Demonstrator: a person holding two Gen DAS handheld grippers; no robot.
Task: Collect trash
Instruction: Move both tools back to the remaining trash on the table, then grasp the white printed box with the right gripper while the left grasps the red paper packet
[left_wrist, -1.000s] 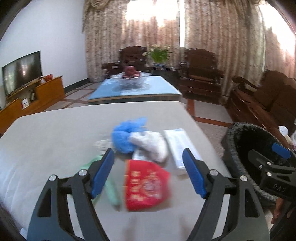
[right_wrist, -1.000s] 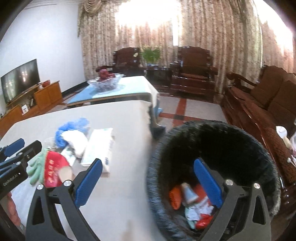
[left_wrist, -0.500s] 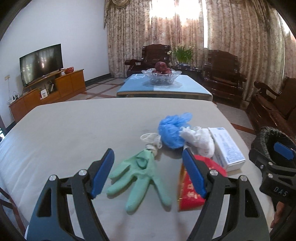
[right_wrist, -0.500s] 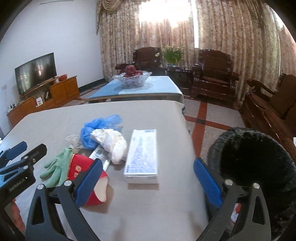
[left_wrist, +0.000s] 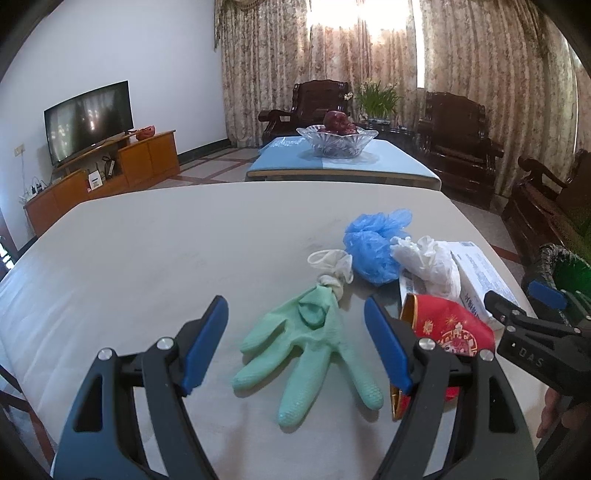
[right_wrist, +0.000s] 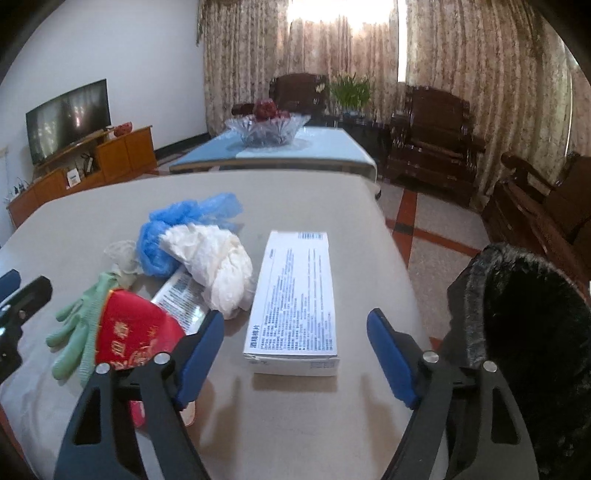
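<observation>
On the grey table lies a green glove (left_wrist: 314, 343), straight ahead of my left gripper (left_wrist: 295, 345), whose blue pads stand apart on either side of it without touching. A red paper cup (left_wrist: 443, 328) lies to its right. My right gripper (right_wrist: 295, 350) hovers in front of a white printed box (right_wrist: 295, 299); its jaws are closing, with only the box's near end between them and no contact. Behind lie a blue plastic bag (right_wrist: 173, 229), a white crumpled bag (right_wrist: 218, 258), a small white packet (right_wrist: 181, 295) and a pale glove (left_wrist: 330, 266). The red cup (right_wrist: 136, 332) and green glove (right_wrist: 81, 332) show left.
A black-lined waste bin (right_wrist: 535, 332) stands on the floor off the table's right edge. Beyond the table are a blue-topped coffee table with a glass fruit bowl (left_wrist: 338, 138), dark wooden chairs, and a TV on a wooden cabinet (left_wrist: 88, 118) at left.
Both grippers have swung left and down, away from the bin and onto the trash pile. The left now frames the green glove; the right frames the white box, its jaws narrower than before.
</observation>
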